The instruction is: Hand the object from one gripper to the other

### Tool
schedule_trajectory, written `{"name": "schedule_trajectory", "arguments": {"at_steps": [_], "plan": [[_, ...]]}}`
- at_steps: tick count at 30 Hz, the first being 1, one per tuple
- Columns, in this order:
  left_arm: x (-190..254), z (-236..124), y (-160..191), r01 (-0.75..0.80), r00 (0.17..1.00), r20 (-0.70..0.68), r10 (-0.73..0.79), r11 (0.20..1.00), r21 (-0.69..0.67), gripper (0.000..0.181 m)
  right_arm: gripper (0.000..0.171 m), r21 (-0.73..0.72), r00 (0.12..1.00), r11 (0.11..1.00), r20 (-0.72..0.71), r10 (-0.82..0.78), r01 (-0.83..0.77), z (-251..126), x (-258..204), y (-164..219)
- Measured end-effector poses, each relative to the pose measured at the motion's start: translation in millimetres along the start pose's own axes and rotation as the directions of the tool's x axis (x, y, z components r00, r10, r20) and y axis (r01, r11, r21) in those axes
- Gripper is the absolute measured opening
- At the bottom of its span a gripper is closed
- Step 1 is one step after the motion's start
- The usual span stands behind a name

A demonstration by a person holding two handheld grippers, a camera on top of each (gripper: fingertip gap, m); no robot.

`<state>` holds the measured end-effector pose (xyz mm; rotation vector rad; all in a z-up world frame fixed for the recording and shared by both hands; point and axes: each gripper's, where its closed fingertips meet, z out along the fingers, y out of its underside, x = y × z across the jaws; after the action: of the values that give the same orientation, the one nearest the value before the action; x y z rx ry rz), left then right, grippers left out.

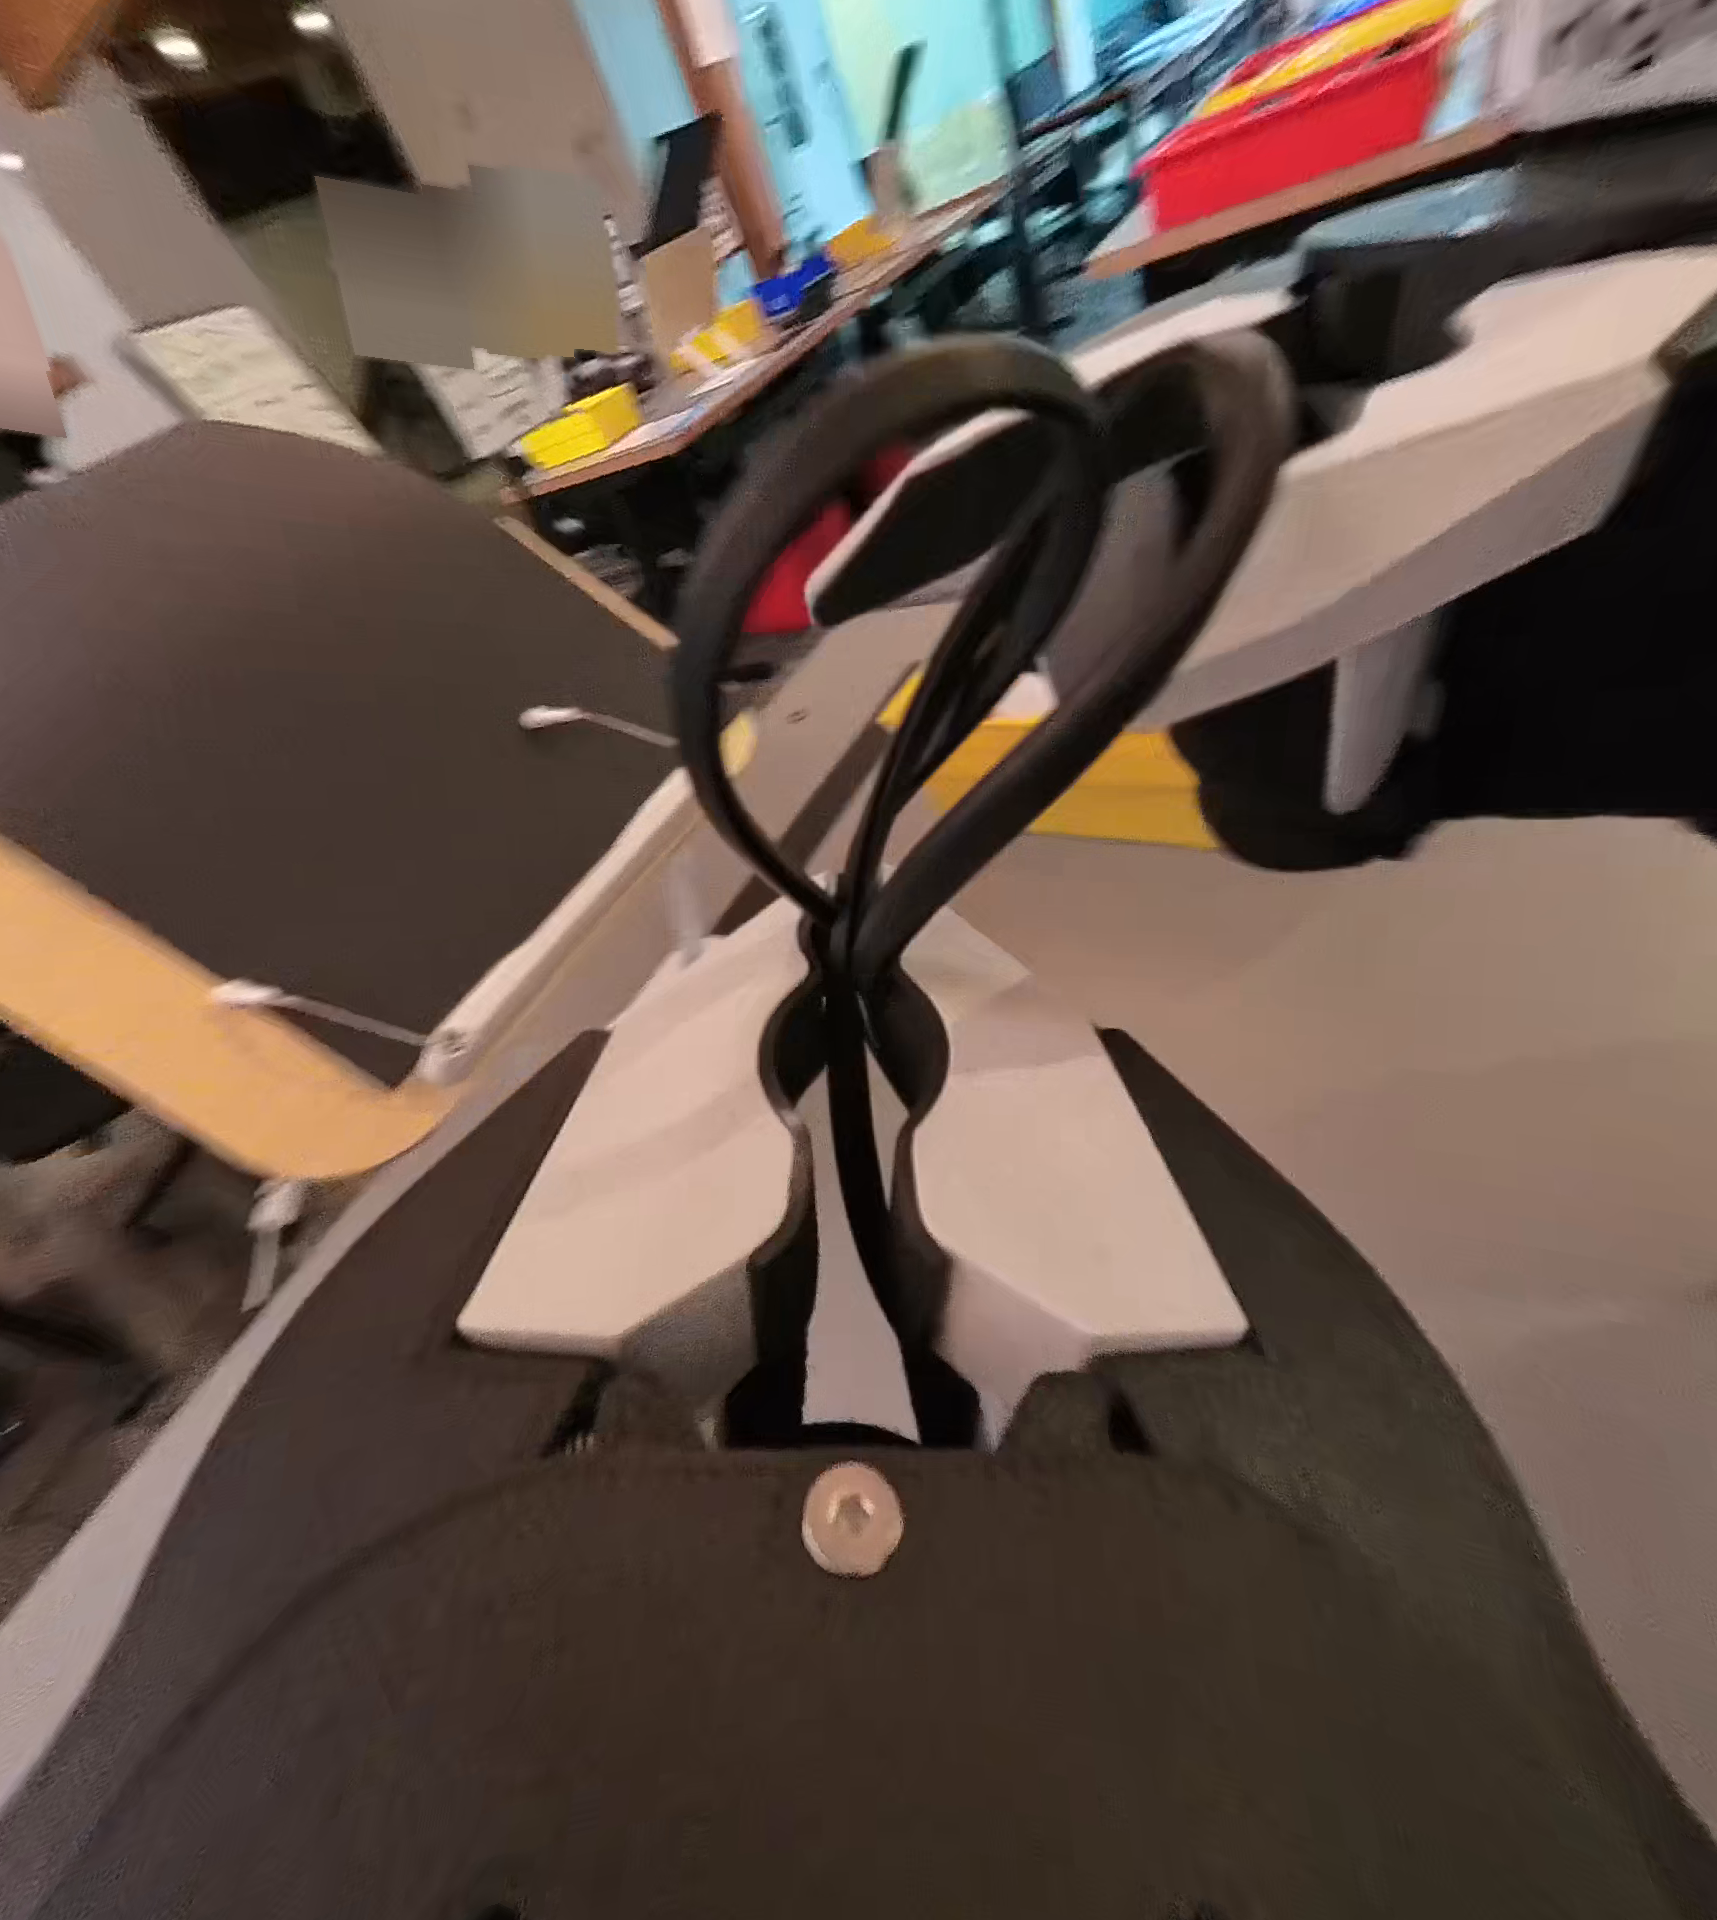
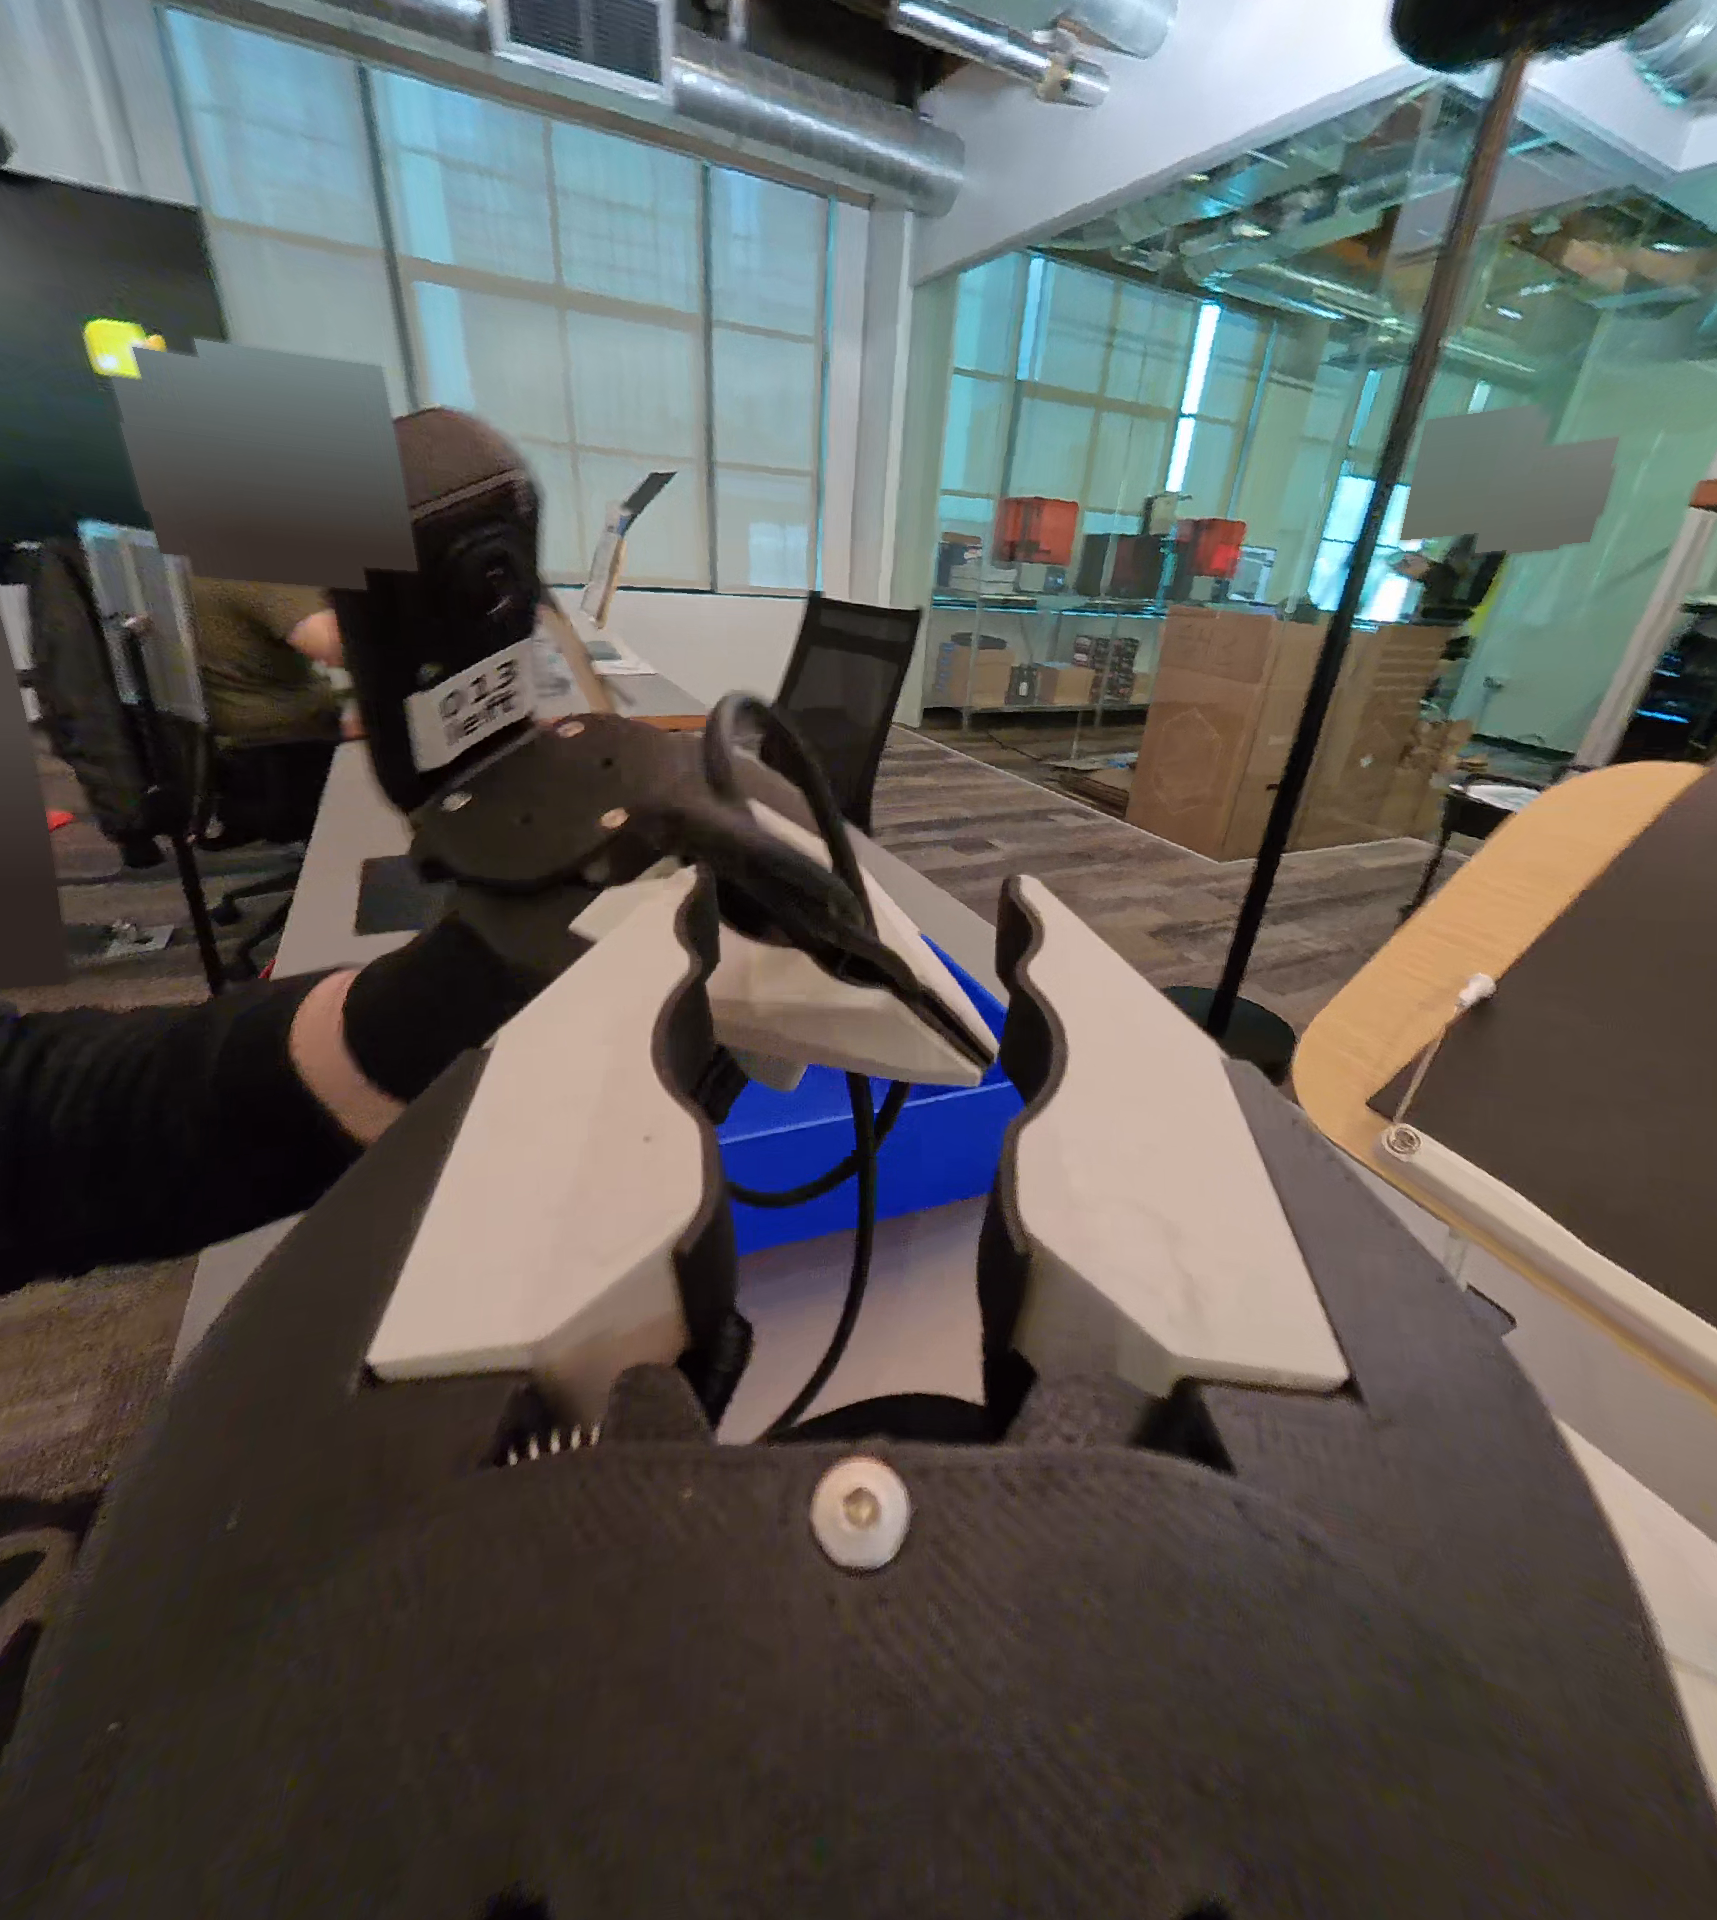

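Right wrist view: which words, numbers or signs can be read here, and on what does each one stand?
White label on the black body of the left gripper: short printed characters, which I do not copy out.
Cardboard boxes behind the glass wall: faint marks, too small to read.
Nothing else here bears legible writing.
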<state>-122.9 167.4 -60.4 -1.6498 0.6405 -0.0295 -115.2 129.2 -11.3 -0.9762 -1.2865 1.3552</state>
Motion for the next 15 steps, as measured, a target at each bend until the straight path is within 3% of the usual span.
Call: {"name": "schedule_trajectory", "arguments": {"at_steps": [3,5,7,12,15], "plan": [[24.7,-9.4,-11.0,0.069,0.972,-0.228,-0.055,0.996,0.055,0.0,0.052,-0.015,0.993,0.998,0.096,-0.063,0.064,-4.3,-14.0,0.7],[47.8,-18.0,-10.9,0.102,0.91,-0.405,-0.083,0.994,0.026,0.0,0.055,-0.038,0.978,0.994,0.188,-0.095,0.104,-5.9,-29.7,5.8],[69.1,-30.2,-12.2,0.062,0.853,-0.522,-0.024,0.997,0.055,0.0,0.062,-0.043,0.963,0.991,0.245,-0.111,0.125,-7.0,-40.5,9.1],[128.6,-66.7,-4.2,0.004,0.602,-0.798,0.024,0.999,0.034,0.0,0.077,-0.038,0.885,0.988,0.451,-0.114,0.147,-13.1,-82.1,17.9],[153.1,-82.5,6.7,-0.025,0.463,-0.886,0.018,1.0,0.007,0.0,0.072,-0.008,0.796,0.984,0.589,-0.141,0.18,-21.6,-116.9,21.7]]}}
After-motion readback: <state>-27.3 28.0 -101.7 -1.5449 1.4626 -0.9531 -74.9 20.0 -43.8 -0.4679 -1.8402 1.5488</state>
